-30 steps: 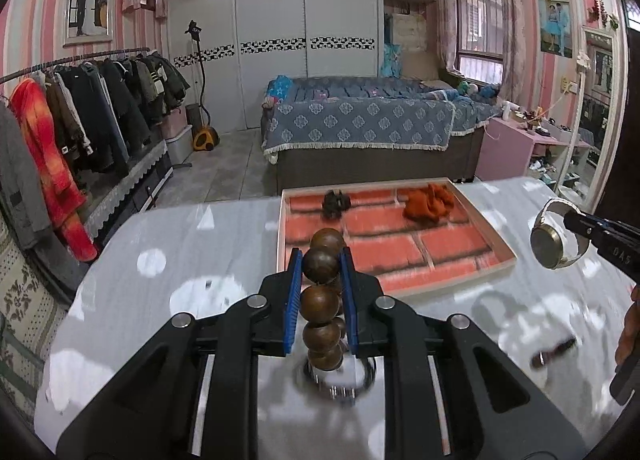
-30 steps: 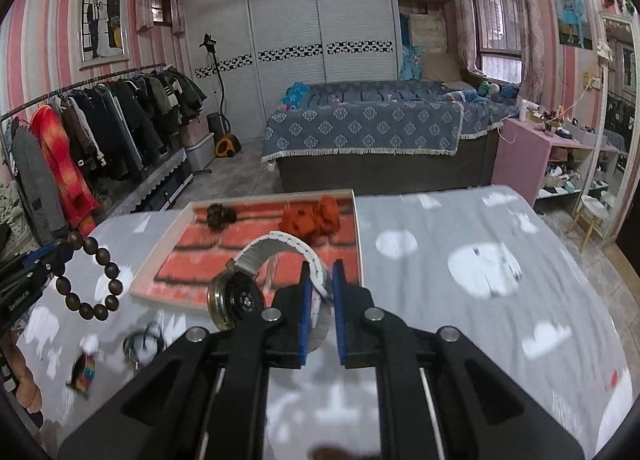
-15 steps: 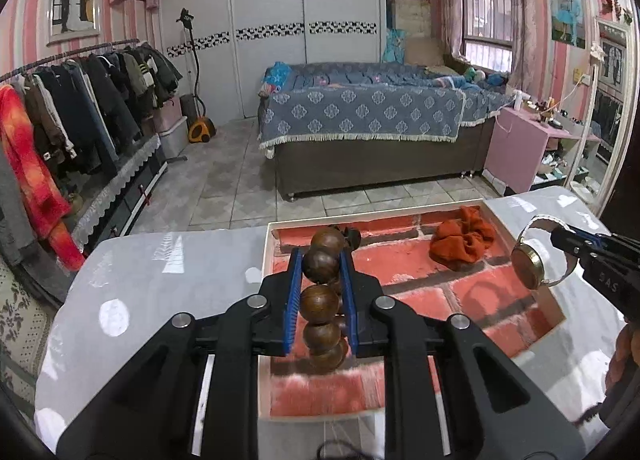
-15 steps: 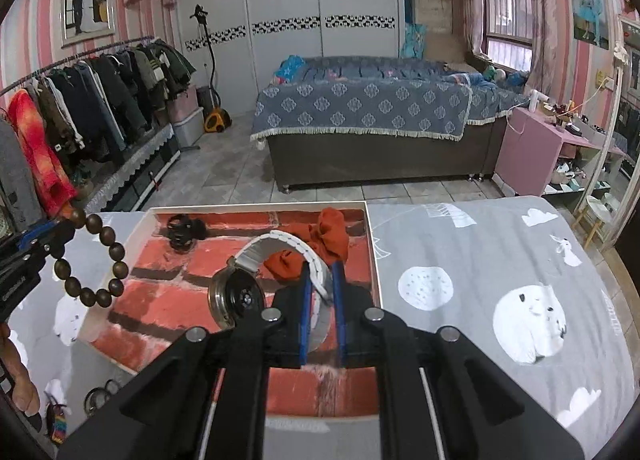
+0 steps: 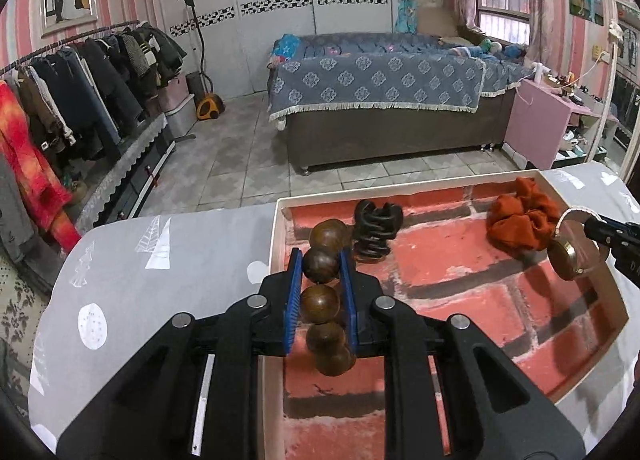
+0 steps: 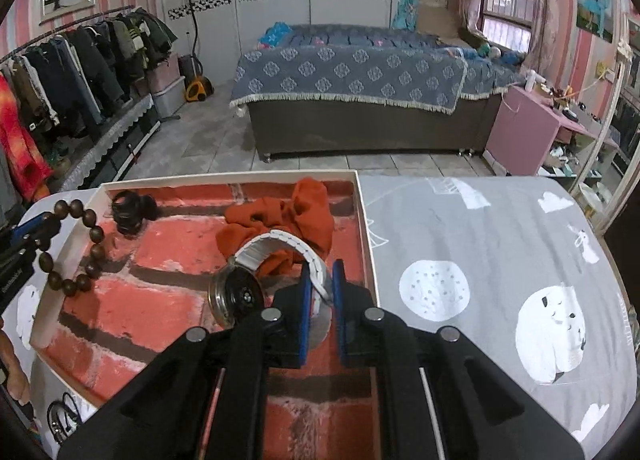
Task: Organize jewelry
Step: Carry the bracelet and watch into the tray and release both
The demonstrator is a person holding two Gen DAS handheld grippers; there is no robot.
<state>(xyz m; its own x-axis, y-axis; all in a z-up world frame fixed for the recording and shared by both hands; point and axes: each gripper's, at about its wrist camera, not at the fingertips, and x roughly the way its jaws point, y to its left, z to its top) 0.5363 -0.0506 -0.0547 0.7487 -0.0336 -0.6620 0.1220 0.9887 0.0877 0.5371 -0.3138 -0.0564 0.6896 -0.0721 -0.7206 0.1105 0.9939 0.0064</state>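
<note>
My left gripper (image 5: 319, 264) is shut on a brown wooden bead bracelet (image 5: 323, 296) and holds it over the left edge of the brick-patterned tray (image 5: 576, 384); the bracelet also shows in the right wrist view (image 6: 76, 248). My right gripper (image 6: 321, 280) is shut on the white band of a wristwatch (image 6: 256, 280) and holds it over the tray's right part (image 6: 365, 219); the watch shows in the left wrist view (image 5: 570, 256). A black hair claw (image 5: 374, 230) and an orange scrunchie (image 5: 522, 219) lie at the tray's far side.
The tray lies on a grey cloth with white prints (image 6: 500, 260). Black hair ties (image 6: 60, 416) lie on the cloth near the tray's front left corner. A bed (image 5: 380, 87), a clothes rack (image 5: 60, 99) and a pink cabinet (image 5: 544, 123) stand beyond the table.
Both grippers have moved forward over the tray with their loads. The bracelet now hangs over the tray's left edge, and the watch is lower, over the tray near the scrunchie.
</note>
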